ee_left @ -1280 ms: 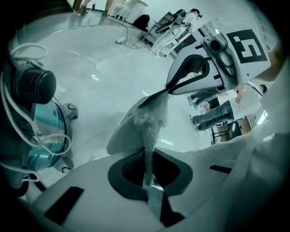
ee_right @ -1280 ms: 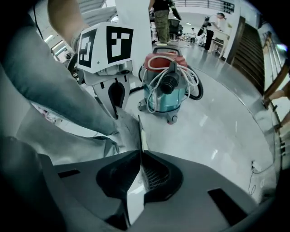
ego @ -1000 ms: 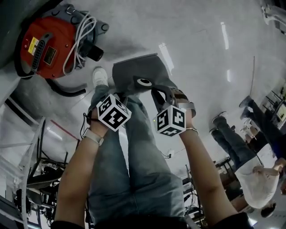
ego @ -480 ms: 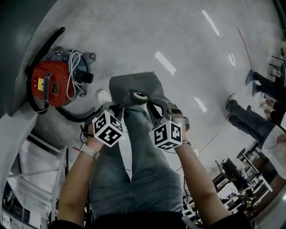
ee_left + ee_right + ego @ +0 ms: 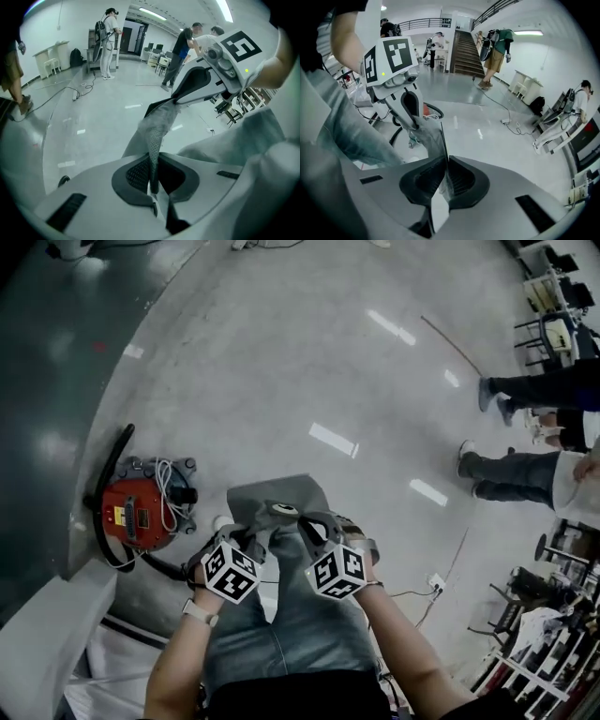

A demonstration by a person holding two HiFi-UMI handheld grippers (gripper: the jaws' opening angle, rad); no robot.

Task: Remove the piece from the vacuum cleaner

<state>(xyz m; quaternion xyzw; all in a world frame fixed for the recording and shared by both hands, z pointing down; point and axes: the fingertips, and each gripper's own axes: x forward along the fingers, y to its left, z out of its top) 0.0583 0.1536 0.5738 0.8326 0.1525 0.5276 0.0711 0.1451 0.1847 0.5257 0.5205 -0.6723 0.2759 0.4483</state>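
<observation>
A grey fabric bag point(image 5: 274, 497) with a round collar hangs between my two grippers, above the person's jeans. My left gripper point(image 5: 246, 538) is shut on the bag's left edge, and the cloth point(image 5: 157, 125) runs straight into its pads point(image 5: 152, 180). My right gripper point(image 5: 314, 526) is shut on the bag's right edge, where a thin fold point(image 5: 432, 137) sits pinched between the pads point(image 5: 444, 176). The red vacuum cleaner point(image 5: 139, 512) stands on the floor to the left, apart from the bag, with a white cord coiled on top.
A black hose point(image 5: 105, 476) curls round the vacuum cleaner. A white ledge point(image 5: 45, 634) lies at lower left. People stand at the right point(image 5: 525, 390) point(image 5: 511, 474). Chairs and racks point(image 5: 548, 615) crowd the lower right. A cable point(image 5: 441, 573) trails over the grey floor.
The head view has drawn back from the floor, so vacuum cleaner, bag and grippers look smaller and lower. Both grippers still hold the bag between them.
</observation>
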